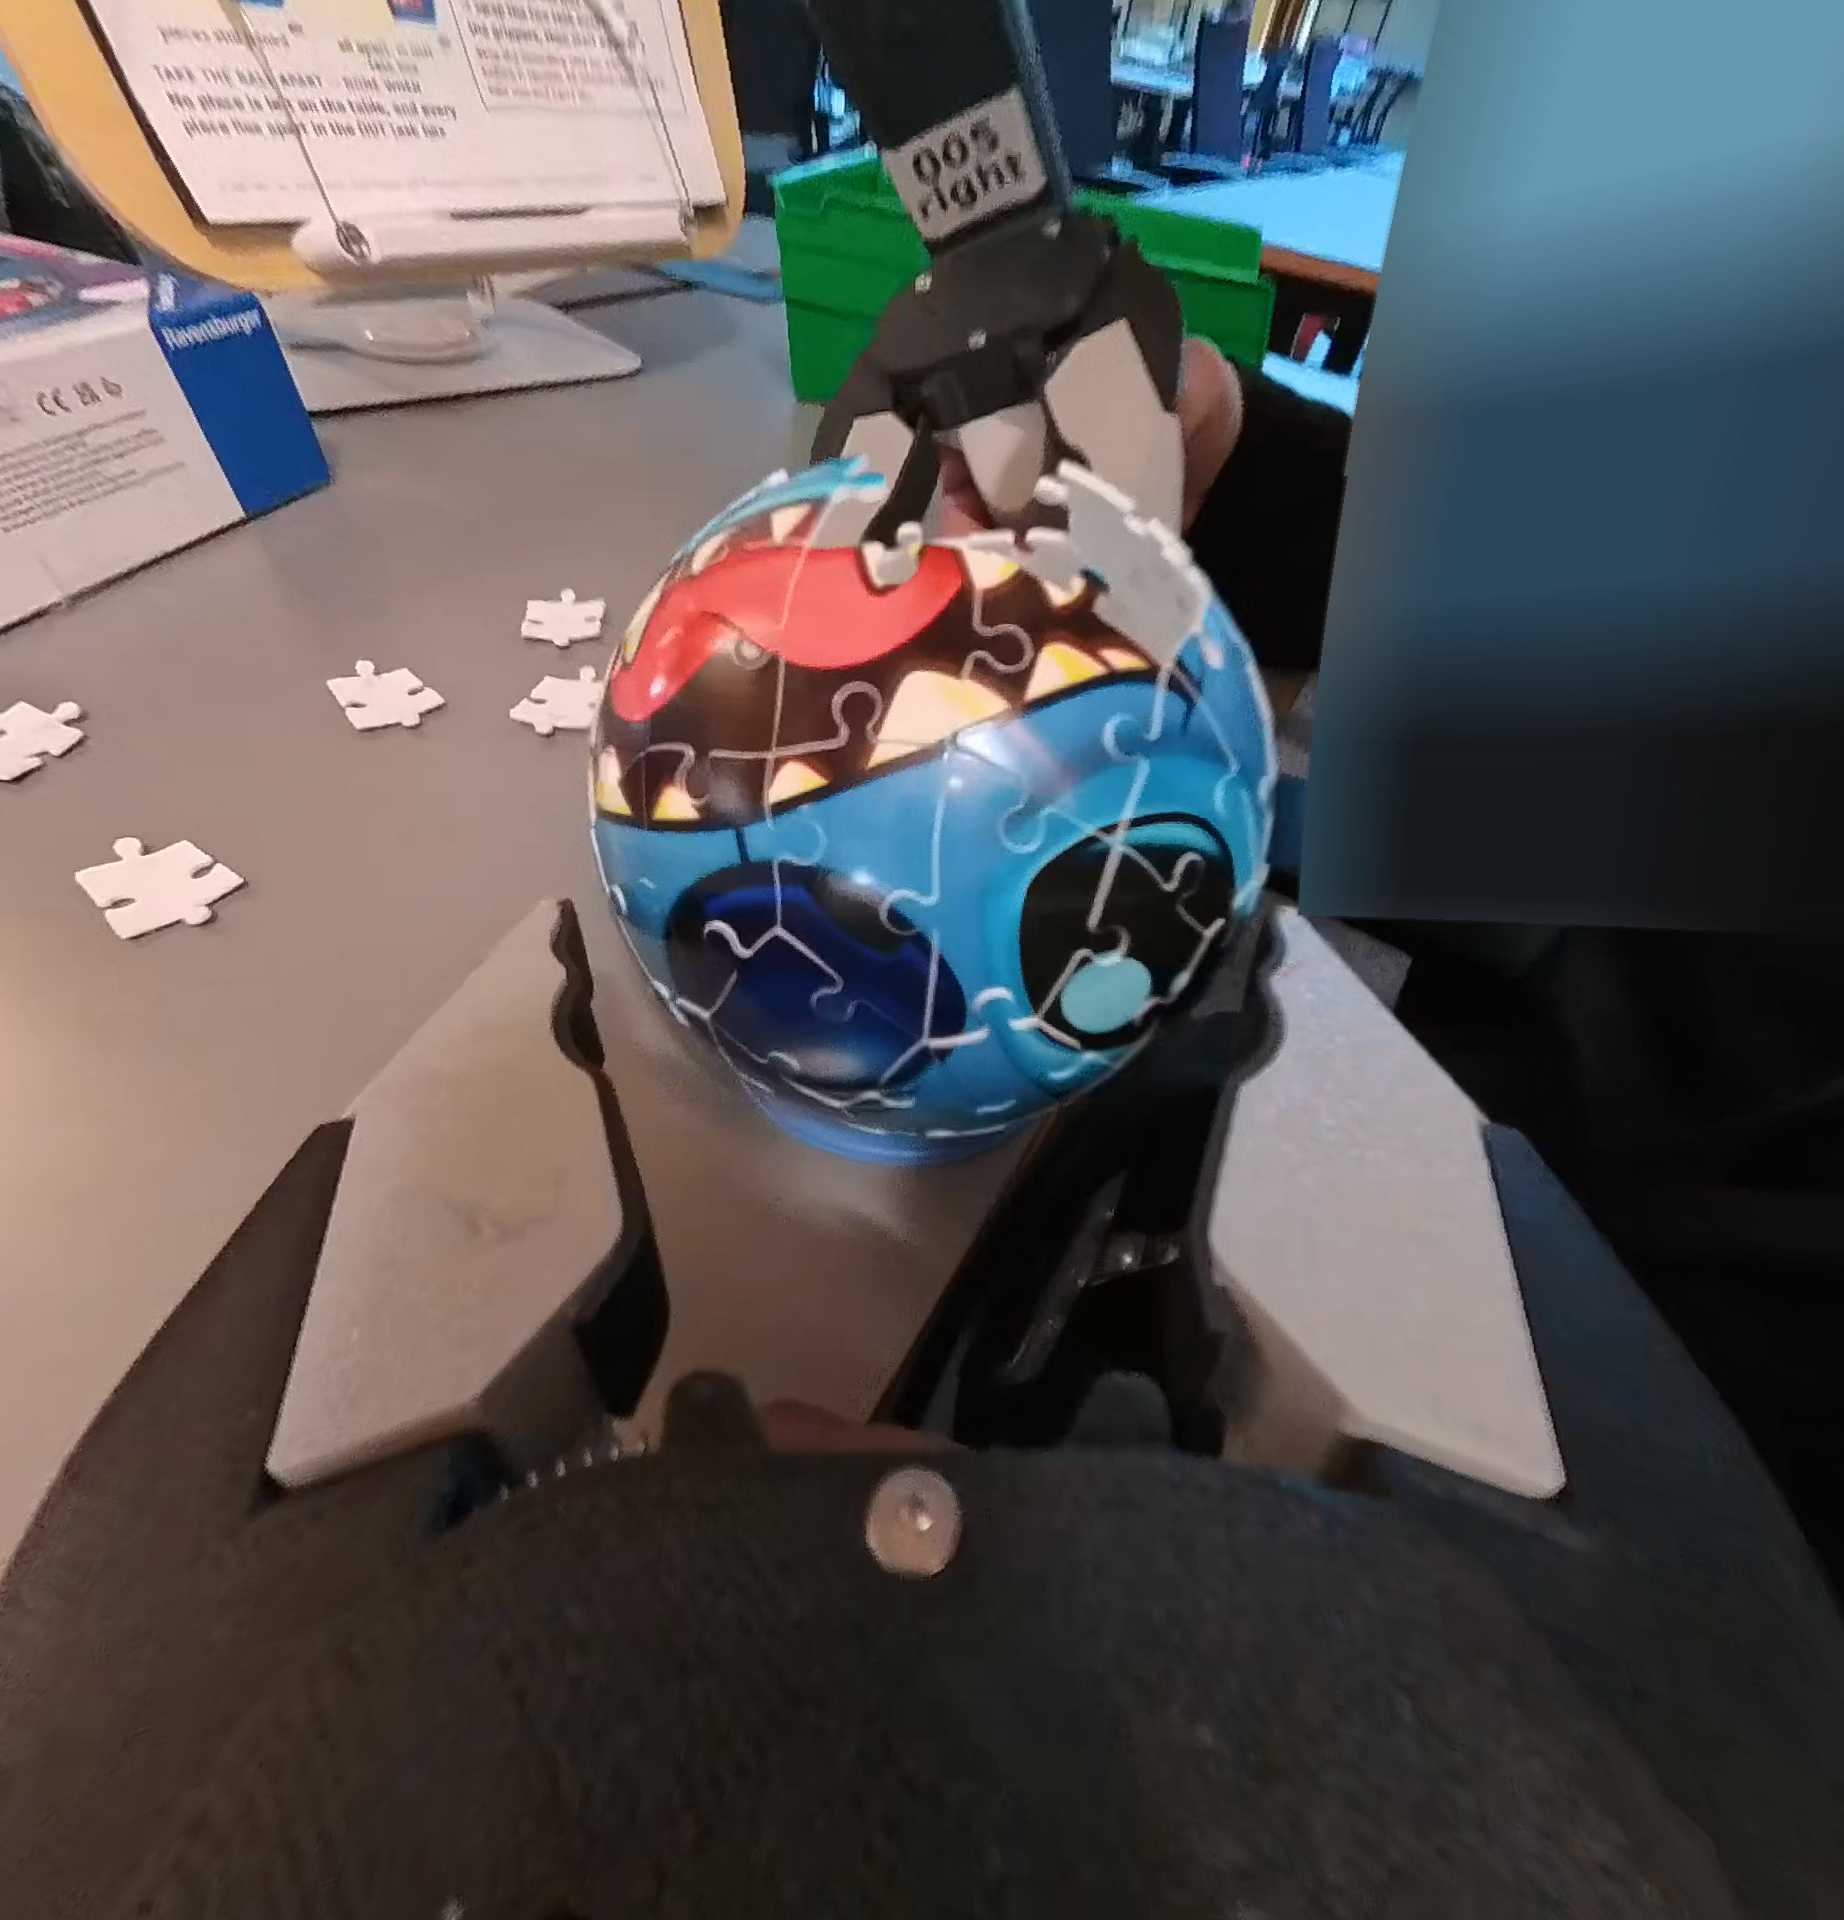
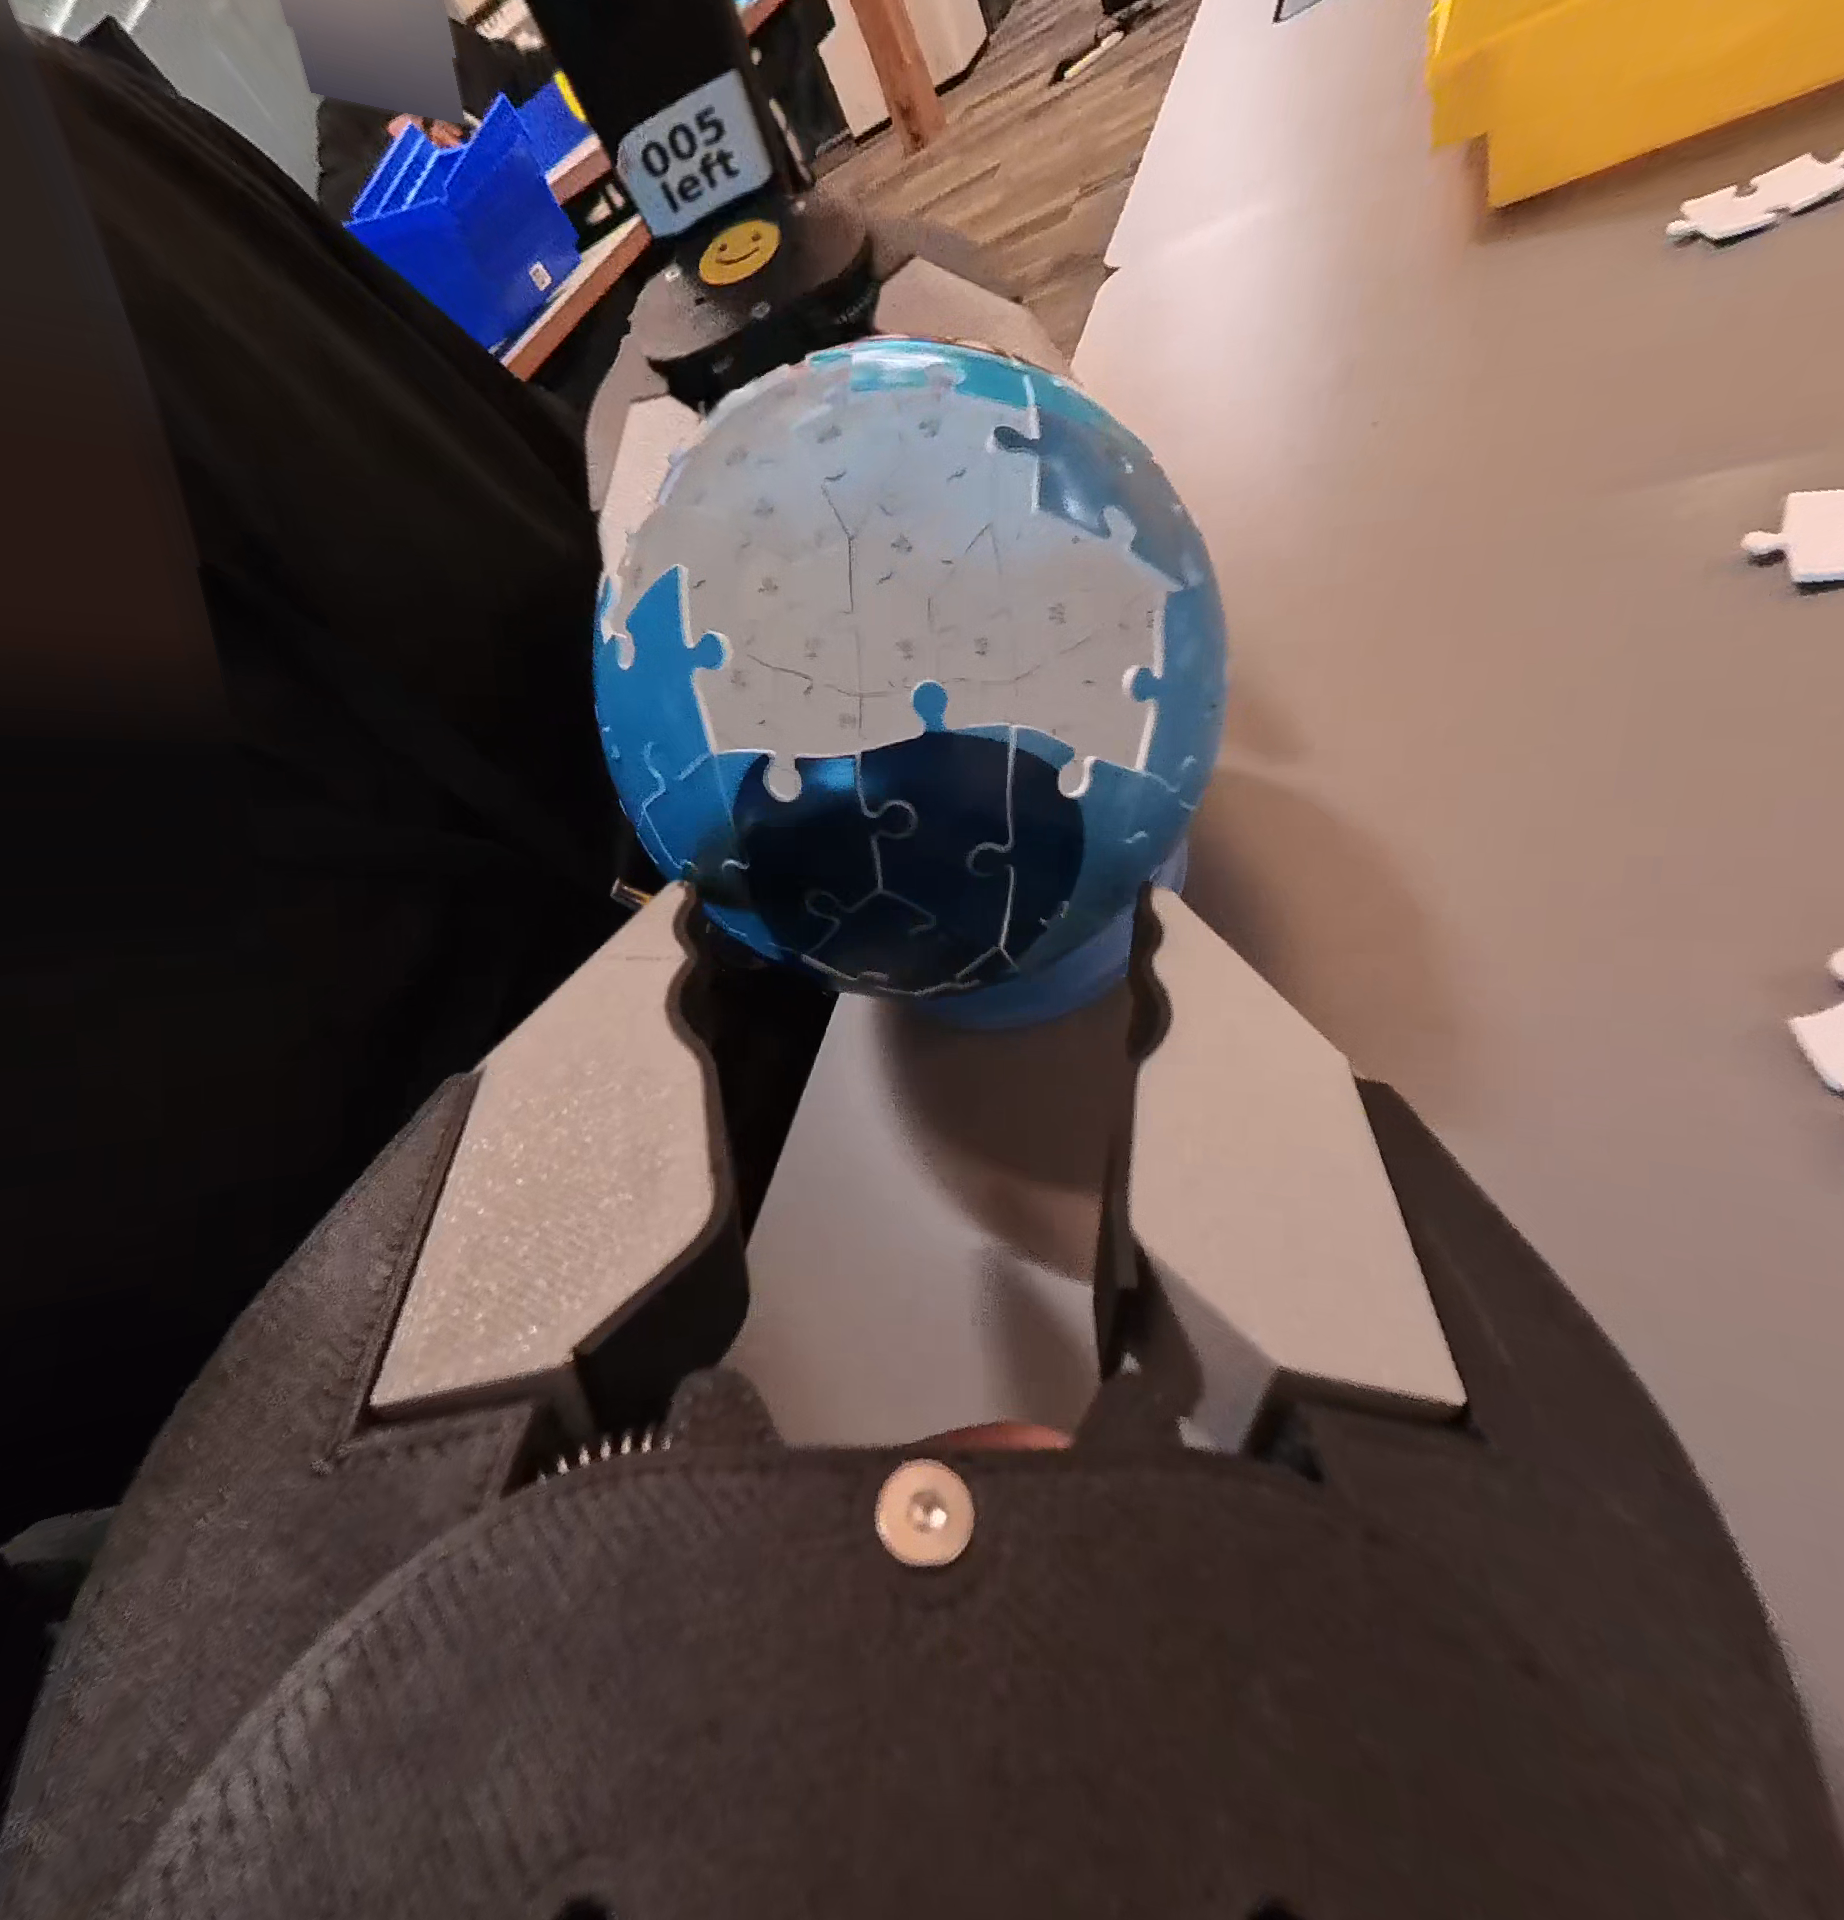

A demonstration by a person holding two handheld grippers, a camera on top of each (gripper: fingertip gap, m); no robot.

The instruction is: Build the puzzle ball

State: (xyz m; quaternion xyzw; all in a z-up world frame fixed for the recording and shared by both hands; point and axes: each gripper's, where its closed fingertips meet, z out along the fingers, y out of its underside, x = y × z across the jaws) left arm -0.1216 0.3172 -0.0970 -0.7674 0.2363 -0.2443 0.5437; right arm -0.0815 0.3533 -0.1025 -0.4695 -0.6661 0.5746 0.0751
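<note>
The left tongs (image 1: 913,935) stand spread around the puzzle ball (image 1: 928,821) on the grey desk (image 1: 305,1039). The right tongs (image 2: 913,914) also gape at its unfinished side, seemingly touching; loose white pieces (image 1: 159,885) lie nearby.

Both wrist cameras face each other closely, sharing the puzzle ball (image 1: 928,821) between them.
</note>
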